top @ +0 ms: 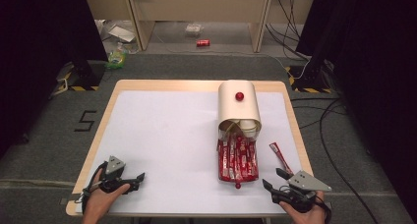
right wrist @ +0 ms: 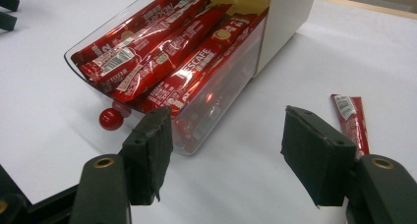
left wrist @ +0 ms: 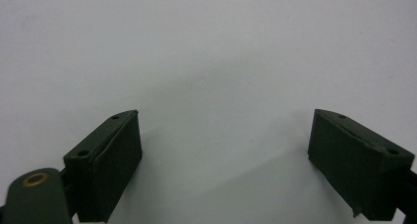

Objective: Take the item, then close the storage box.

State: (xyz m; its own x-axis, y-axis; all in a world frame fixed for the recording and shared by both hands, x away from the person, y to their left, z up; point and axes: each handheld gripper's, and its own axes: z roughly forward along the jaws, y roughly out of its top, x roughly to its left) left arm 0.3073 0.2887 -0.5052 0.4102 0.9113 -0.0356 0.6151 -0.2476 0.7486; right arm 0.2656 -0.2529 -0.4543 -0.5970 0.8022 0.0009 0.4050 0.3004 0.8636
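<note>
loose sachet point(top: 280, 156) beside drawer point(top: 238, 160) — right gripper point(top: 275, 179) near

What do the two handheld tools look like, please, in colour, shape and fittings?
Both the left tool and the right tool are black, each with two blocky dark pads, brass-coloured rivets at the jaw bases, a grey three-cornered plate on top and a black cable trailing behind.

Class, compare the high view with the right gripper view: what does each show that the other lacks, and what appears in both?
High view only: the cream box top with its red knob, the floor, and the left hand-held gripper held open over the bare table.

Right gripper view only: print and barcodes on the sachets.

Both: the clear drawer of red sachets, the loose sachet on the table, and the open right hand-held gripper.
</note>
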